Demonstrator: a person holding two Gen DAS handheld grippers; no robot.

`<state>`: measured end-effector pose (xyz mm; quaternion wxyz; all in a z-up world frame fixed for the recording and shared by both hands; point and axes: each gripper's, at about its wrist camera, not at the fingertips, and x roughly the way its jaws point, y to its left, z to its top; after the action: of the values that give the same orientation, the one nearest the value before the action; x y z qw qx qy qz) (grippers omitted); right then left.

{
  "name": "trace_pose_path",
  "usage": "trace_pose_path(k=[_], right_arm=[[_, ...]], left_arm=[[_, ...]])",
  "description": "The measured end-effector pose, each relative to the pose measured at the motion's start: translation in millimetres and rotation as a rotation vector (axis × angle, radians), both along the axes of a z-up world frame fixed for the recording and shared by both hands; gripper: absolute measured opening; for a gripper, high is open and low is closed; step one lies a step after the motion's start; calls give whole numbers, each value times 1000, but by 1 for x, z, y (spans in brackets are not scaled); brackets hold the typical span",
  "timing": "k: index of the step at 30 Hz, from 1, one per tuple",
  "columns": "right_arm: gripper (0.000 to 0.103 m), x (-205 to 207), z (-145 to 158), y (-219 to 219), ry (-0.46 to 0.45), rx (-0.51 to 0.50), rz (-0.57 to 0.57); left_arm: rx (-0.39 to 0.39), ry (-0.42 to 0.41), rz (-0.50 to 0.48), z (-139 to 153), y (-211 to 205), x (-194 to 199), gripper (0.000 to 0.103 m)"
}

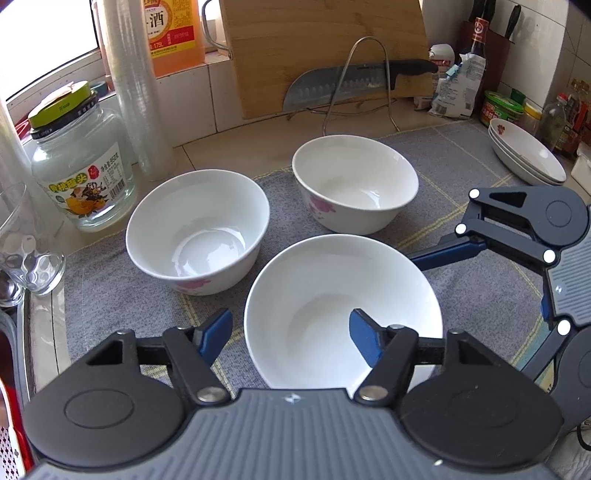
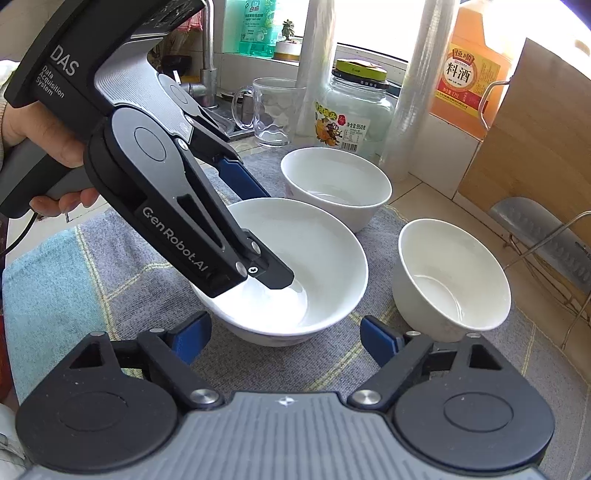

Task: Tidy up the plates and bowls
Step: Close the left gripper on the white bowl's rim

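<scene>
left gripper (image 1: 291, 334): jaws partly open astride the near rim of the nearest white bowl (image 1: 343, 314) on the grey mat (image 1: 110, 295), grip cannot be told; right gripper (image 2: 284, 332): jaws partly open at that bowl's opposite side, holding nothing.

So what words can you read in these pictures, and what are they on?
"DAS Data Acquisition System": left claw's handle
"GenRobot.AI": left claw's arm
"料酒": orange bottle
"1.75L": same bottle's label, left view
"950": glass jar
Green bottle, jar's other print: too blurred.
</scene>
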<state>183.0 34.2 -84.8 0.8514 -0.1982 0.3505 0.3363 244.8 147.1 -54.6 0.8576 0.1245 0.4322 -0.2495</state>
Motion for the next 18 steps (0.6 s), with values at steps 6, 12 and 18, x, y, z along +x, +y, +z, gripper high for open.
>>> trace_pose_path(k=[6, 12, 18], right_arm=[[85, 2, 1, 2, 0, 11, 23], [84, 3, 1, 3, -1, 17, 26], [84, 2, 1, 2, 2, 20, 22]], left_arm=[[-6, 16, -23, 0, -1, 0, 64], [-16, 24, -38, 0, -2, 2, 61], [-17, 27, -46, 1, 0, 3, 61]])
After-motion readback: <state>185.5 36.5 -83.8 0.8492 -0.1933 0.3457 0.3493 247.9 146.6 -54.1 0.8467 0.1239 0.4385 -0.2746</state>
